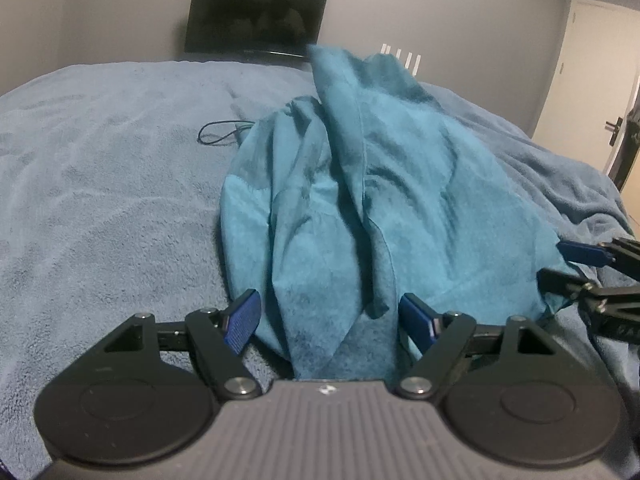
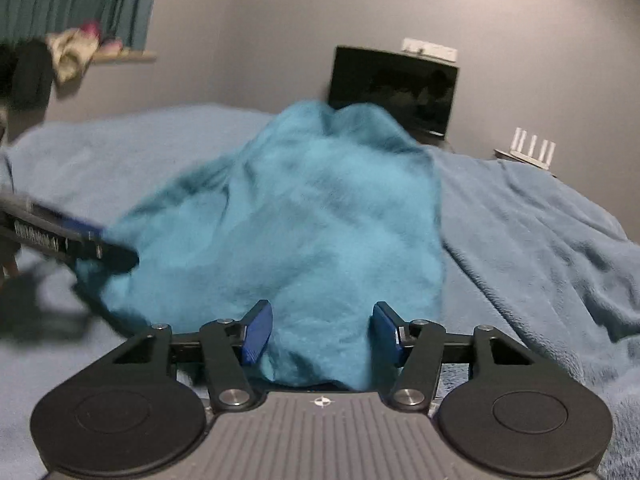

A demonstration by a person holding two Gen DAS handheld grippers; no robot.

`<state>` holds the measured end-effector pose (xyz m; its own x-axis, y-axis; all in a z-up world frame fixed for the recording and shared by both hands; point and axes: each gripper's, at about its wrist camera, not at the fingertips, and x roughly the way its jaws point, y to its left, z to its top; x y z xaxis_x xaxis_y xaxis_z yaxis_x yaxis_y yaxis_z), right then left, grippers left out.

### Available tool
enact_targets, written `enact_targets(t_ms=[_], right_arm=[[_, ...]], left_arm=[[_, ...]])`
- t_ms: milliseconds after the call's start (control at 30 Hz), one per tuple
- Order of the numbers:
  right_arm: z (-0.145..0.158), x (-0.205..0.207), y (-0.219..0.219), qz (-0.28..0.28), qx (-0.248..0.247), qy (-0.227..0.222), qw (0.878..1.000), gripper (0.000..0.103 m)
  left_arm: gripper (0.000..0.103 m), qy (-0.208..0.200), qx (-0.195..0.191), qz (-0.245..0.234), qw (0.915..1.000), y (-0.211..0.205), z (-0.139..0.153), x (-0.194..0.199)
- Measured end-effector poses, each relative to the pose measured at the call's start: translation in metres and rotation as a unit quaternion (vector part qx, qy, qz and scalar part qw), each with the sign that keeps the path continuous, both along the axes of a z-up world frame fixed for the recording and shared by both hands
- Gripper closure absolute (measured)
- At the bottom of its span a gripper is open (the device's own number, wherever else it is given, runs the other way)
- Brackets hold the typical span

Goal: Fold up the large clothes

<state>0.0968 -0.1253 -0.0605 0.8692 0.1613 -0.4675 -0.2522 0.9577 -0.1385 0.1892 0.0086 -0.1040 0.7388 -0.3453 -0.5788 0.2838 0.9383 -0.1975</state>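
Note:
A crumpled teal garment [image 1: 340, 184] lies heaped on the blue-grey blanket of a bed [image 1: 100, 184]. My left gripper [image 1: 330, 322] stands open at its near hem. Loose folds lie between the wide-spread blue pads, and the right pad is clear of the cloth. My right gripper [image 1: 566, 266] reaches in from the right edge at the garment's right corner. In the blurred right wrist view the garment [image 2: 304, 216] fills the gap between the right gripper's [image 2: 322, 334] pads without visible pinching. The left gripper [image 2: 104, 242] shows at the garment's left edge there.
A dark screen [image 1: 256, 16] stands against the wall beyond the bed, with a white router [image 2: 532, 150] to its right. A black cord [image 1: 218, 134] lies on the blanket left of the garment. A door [image 1: 592, 80] is at far right. Clothes sit on a windowsill [image 2: 76, 54].

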Motion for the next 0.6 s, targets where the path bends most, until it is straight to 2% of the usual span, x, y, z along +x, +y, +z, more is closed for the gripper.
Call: enact_targets(t_ms=[100,233,300,367,433,500,600], right_arm=[[-0.005,0.018,-0.005,0.002,0.030,0.025,0.999,0.041],[-0.011,0.030,-0.004,0.005,0.039,0.035,0.999,0.040],[-0.002,0.027,-0.005,0.001,0.063,0.025,0.998,0.040],[0.011,0.017,-0.011,0.002,0.095,-0.006,0.995,0.039],[0.022,0.014,-0.015,-0.006,0.105,-0.034,0.994,0.039],[0.035,0.026,-0.018,-0.020,0.111,-0.042,0.993,0.036],[0.051,0.067,-0.016,-0.053,0.104,-0.034,0.993,0.035]], left_arm=[[0.025,0.003,0.000,0.000,1.0000,-0.001,-0.002,0.005],[0.025,0.004,0.004,0.001,1.0000,-0.003,-0.003,0.008],[0.025,0.004,0.002,0.004,1.0000,-0.001,-0.004,0.009],[0.025,0.007,-0.003,0.005,1.0000,-0.001,-0.004,0.009],[0.025,0.006,0.000,0.005,1.0000,-0.002,-0.003,0.009],[0.025,0.005,0.004,0.005,1.0000,-0.004,-0.003,0.008],[0.025,0.006,0.004,0.005,1.0000,-0.004,-0.004,0.009]])
